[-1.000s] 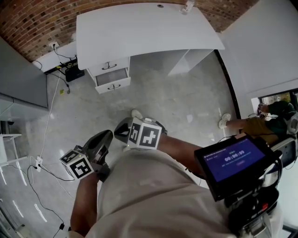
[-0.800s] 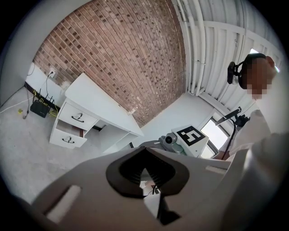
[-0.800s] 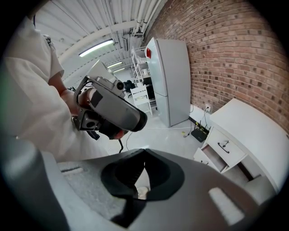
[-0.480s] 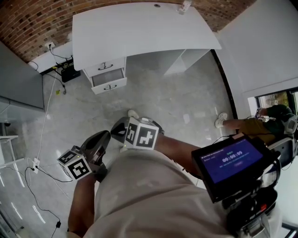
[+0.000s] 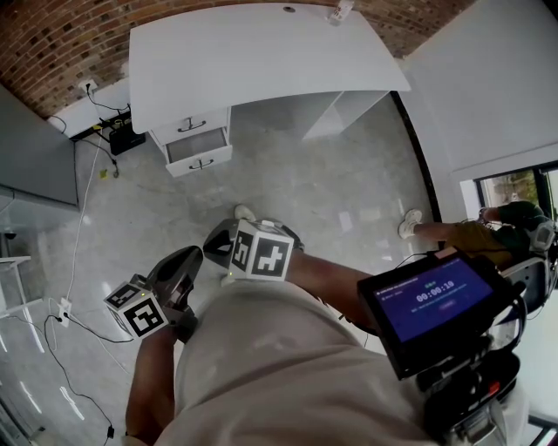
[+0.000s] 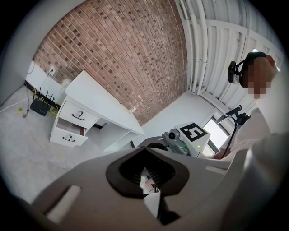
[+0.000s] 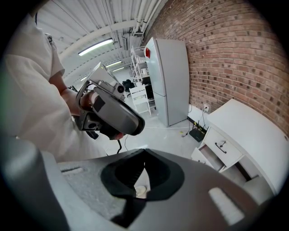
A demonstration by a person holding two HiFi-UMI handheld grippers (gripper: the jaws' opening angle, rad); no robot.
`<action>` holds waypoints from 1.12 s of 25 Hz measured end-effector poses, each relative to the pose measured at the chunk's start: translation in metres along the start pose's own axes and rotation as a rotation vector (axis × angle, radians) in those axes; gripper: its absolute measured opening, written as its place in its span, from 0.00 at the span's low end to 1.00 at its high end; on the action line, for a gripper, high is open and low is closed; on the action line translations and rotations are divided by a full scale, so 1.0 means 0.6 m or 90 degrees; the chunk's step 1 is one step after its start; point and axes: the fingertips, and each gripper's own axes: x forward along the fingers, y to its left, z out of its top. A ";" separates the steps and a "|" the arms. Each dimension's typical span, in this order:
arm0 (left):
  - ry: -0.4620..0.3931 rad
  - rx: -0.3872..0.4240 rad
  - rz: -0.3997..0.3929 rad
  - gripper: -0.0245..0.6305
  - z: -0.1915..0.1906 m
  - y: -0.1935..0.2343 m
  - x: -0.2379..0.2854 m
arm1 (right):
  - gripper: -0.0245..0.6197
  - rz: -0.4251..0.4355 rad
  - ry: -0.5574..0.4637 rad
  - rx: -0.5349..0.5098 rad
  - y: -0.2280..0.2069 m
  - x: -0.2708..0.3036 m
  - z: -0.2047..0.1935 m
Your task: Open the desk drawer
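Note:
The white desk (image 5: 261, 61) stands by the brick wall, several steps ahead of me. Its upper drawer (image 5: 192, 125) is closed. The lower drawer (image 5: 200, 145) is pulled out, its front panel and handle (image 5: 201, 163) toward me. Both grippers hang close to my body, far from the desk. My left gripper (image 5: 195, 255) is shut and empty, and so is my right gripper (image 5: 213, 242). In the left gripper view the jaws (image 6: 145, 151) meet, with the desk (image 6: 97, 97) off to the left. The right gripper view shows shut jaws (image 7: 144, 153) and the open drawer (image 7: 205, 158).
A black box with cables (image 5: 119, 139) lies on the floor left of the desk, and more cable (image 5: 77, 261) trails along the floor. A grey cabinet (image 5: 35, 148) stands at the left. A seated person (image 5: 471, 233) is at the right. A small bottle (image 5: 338, 12) stands on the desk.
The desk has drifted up and left in the head view as my head moved. Both grippers shifted slightly left, still shut. The lower drawer stays open.

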 end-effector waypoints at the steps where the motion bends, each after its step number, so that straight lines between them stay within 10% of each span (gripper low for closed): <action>1: -0.001 -0.001 -0.004 0.04 -0.001 0.000 0.000 | 0.04 0.000 0.000 0.000 0.000 0.000 0.000; 28: 0.020 -0.025 -0.004 0.04 0.034 0.006 0.067 | 0.04 0.003 0.014 0.005 -0.055 -0.021 -0.024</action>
